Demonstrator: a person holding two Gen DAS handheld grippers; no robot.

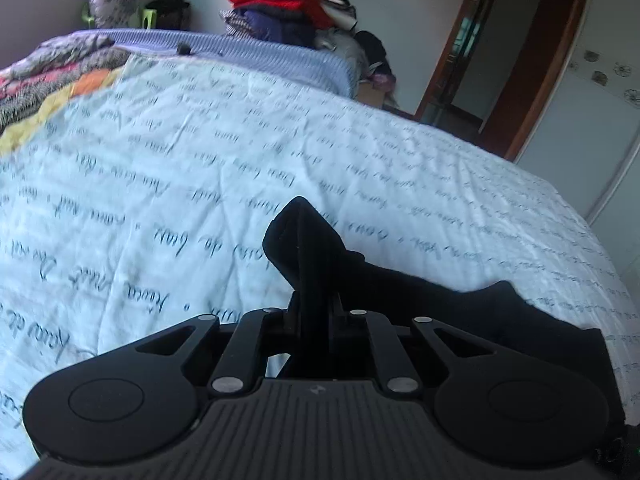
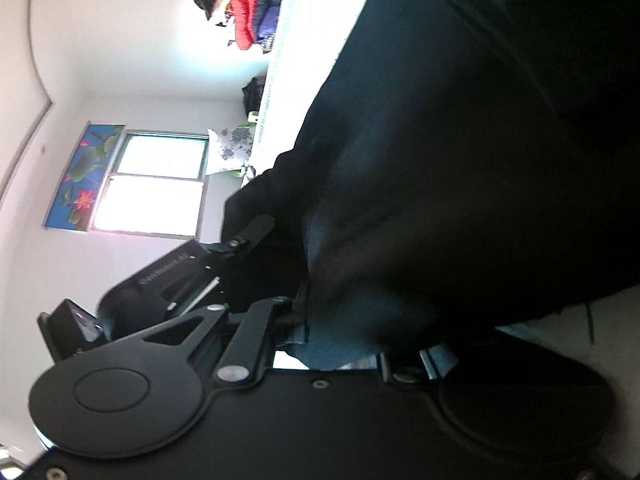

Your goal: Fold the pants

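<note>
On the far left of your left wrist view a crumpled patterned blanket (image 1: 60,68) lies at the head of the bed (image 1: 200,128), whose pale quilt printed with script fills most of the frame; behind it a pile of clothes (image 1: 288,4) topped with red rises against the wall, and a wooden door frame (image 1: 520,72) stands to the right. Your left gripper (image 1: 312,268) has its jaws nearly closed, pinching a fold of the black pants (image 1: 420,292), which bunches up above the tips and trails away to the right across the quilt. In your right wrist view, rolled sideways, a window (image 2: 156,184) sits on the left, your left gripper appears again at centre left, and the pants hang as a dark sheet over the right. Your right gripper (image 2: 360,344) has its jaws nearly closed on that cloth
</note>
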